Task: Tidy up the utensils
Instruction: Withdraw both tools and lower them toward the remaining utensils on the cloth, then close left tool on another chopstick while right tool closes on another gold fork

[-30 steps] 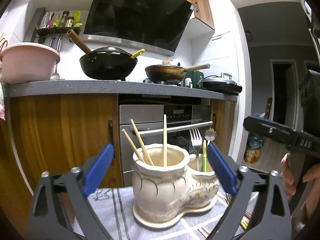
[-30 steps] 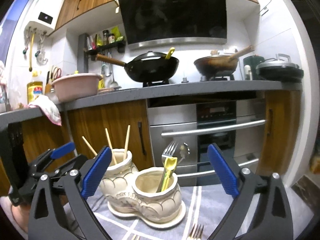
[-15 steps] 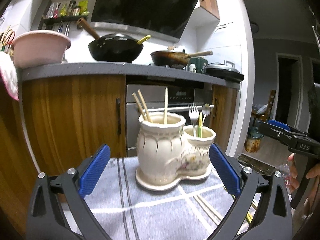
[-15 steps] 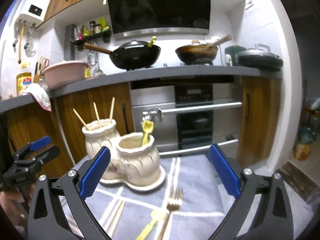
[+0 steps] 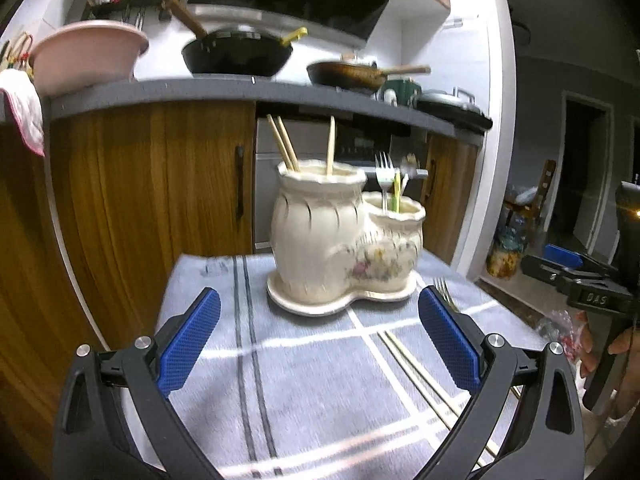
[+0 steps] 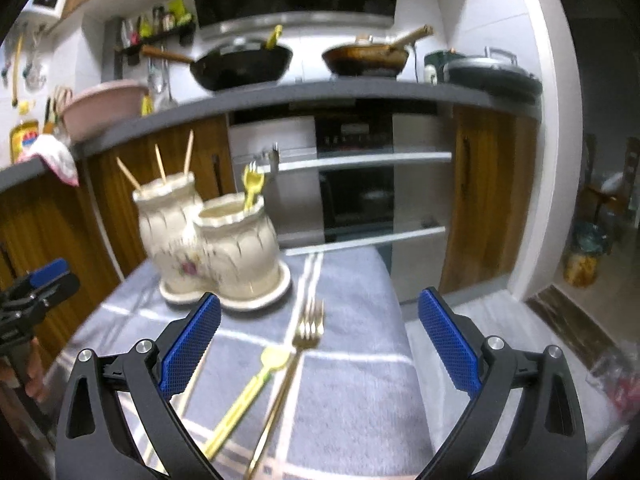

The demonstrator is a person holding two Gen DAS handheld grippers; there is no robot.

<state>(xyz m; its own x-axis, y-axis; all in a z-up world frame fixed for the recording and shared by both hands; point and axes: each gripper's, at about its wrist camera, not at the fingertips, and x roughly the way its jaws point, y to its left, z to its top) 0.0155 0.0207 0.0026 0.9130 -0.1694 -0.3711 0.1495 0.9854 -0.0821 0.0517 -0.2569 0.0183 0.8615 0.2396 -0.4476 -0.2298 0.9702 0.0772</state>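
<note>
Each hand-held gripper — left (image 5: pixel 319 347), right (image 6: pixel 319 347) — hovers wide open, empty, above the cloth (image 6: pixel 360 392).

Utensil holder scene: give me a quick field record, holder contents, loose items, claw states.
holder: cream ceramic two-pot holder on striped grey cloth
taller pot: three wooden chopsticks
shorter pot: silver fork, yellow utensil
loose on cloth: gold fork, yellow spoon, chopsticks
left claw: open, empty, above the cloth
right claw: open, empty, over the loose fork and spoon
</note>
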